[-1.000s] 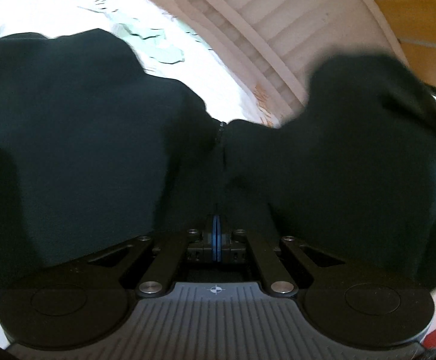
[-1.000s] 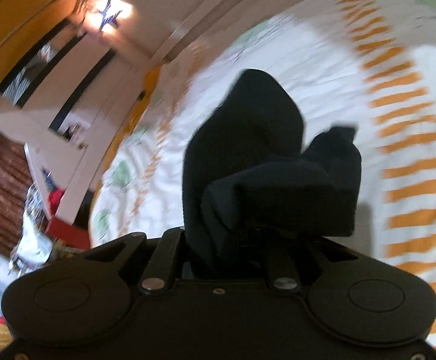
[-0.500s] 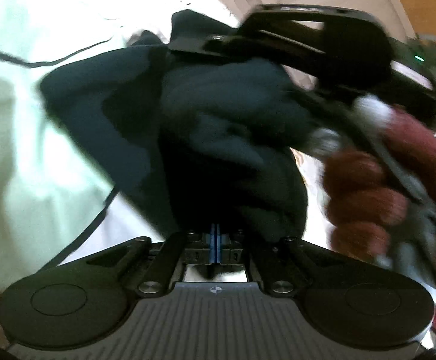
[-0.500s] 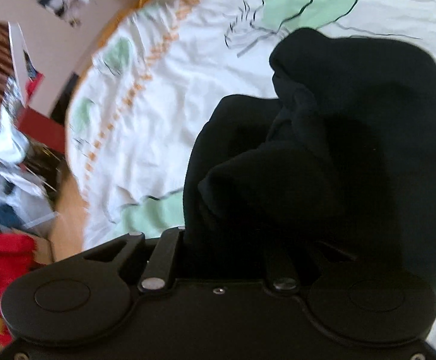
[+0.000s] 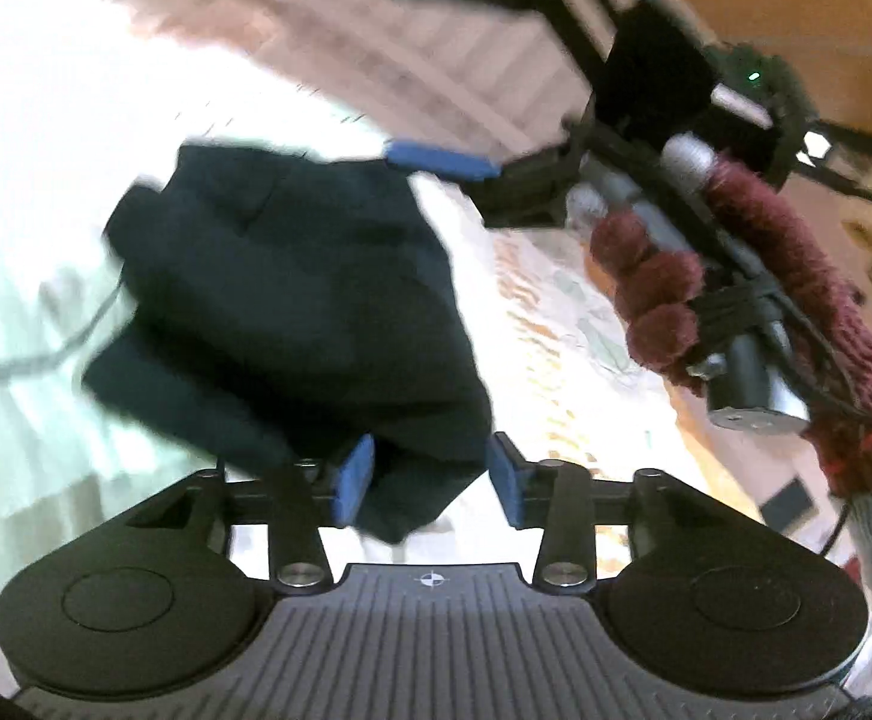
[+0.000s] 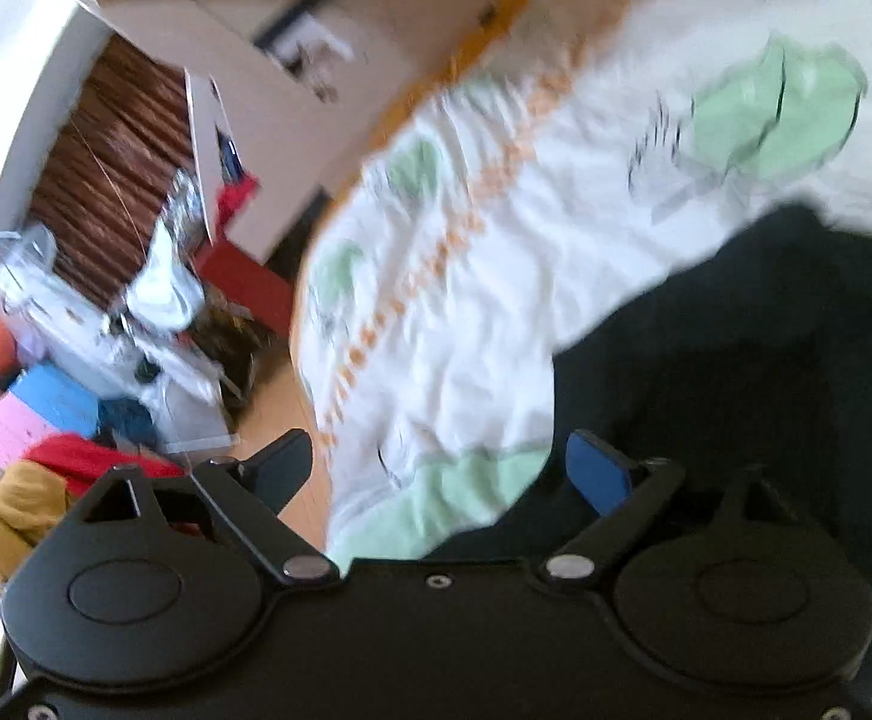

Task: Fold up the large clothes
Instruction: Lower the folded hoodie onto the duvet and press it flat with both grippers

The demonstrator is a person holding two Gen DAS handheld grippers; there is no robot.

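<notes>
A dark navy garment lies bunched on the white bedsheet with green and orange print. My left gripper is open, and a fold of the garment hangs loose between its blue pads. My right gripper is open and empty, with the garment lying to its right on the sheet. The right gripper also shows in the left wrist view, held by a hand in a maroon glove, just right of the garment.
The bed's edge runs along the left of the sheet in the right wrist view, with wooden floor below. Beyond it stand a cardboard box, a red box, bags and piled clothes.
Both grippers were shut on the dark garment and have opened. The garment has dropped onto the sheet, and the right gripper has swung off to its side.
</notes>
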